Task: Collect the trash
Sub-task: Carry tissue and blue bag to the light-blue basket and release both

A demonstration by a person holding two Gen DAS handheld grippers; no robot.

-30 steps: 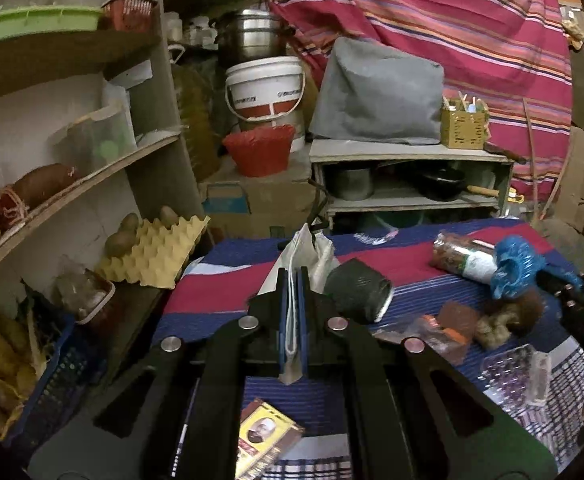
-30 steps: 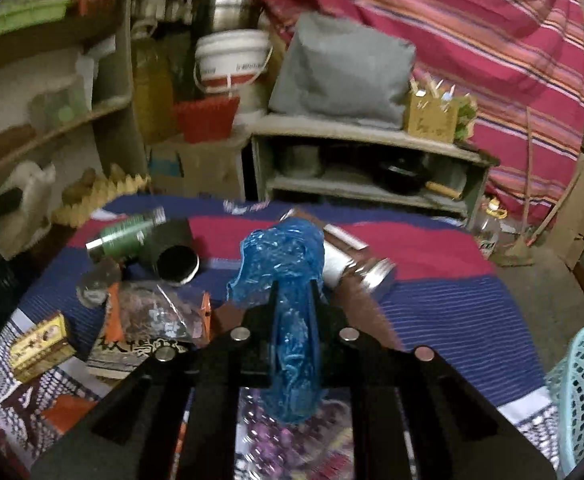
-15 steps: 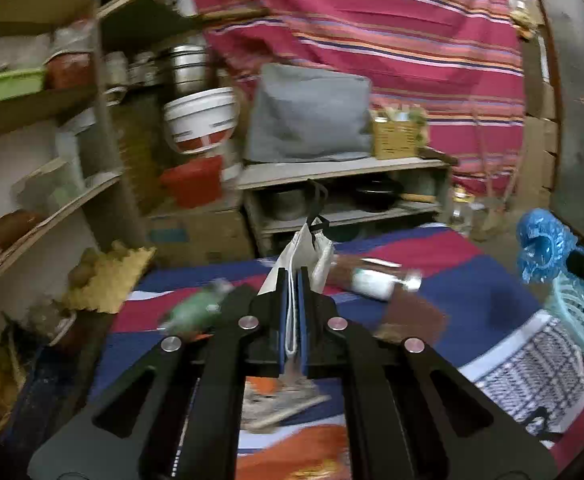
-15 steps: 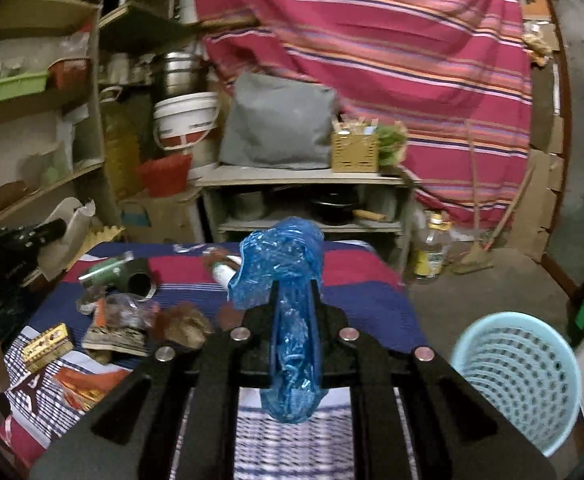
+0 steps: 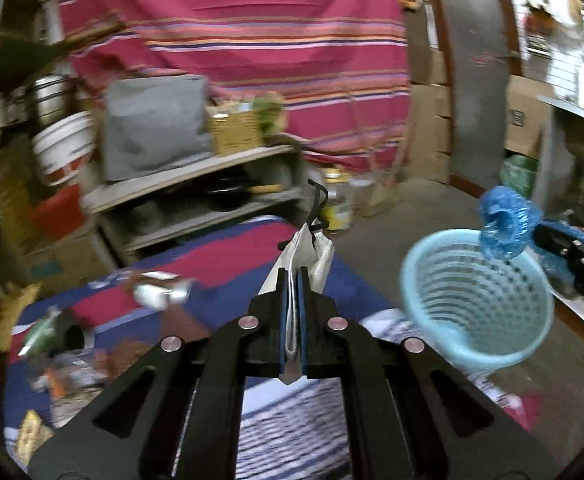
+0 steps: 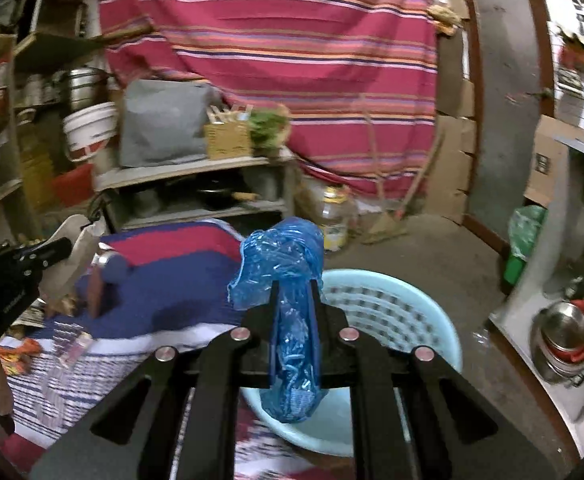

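Note:
My left gripper [image 5: 291,276] is shut on a white paper bag [image 5: 306,250] with black handles, held above the striped cloth. My right gripper [image 6: 295,286] is shut on a crumpled blue plastic bag [image 6: 280,256], held over the near rim of a light blue perforated basket [image 6: 420,312] on the floor. In the left wrist view the basket [image 5: 476,304] stands to the right, with the blue bag [image 5: 506,222] and the right gripper above its far right rim. Several pieces of trash [image 5: 160,292] lie on the striped cloth [image 5: 228,256].
A low shelf unit [image 6: 196,188] with pots stands behind the cloth. A white bucket [image 6: 88,130] and shelves are at the left. A plastic bottle [image 6: 334,216] and a broom stand on the concrete floor. Steel pots [image 6: 564,340] sit at the right.
Both grippers have swung right, from above the trash on the cloth towards the basket. The right gripper with the blue bag is now over the basket. Both keep their hold.

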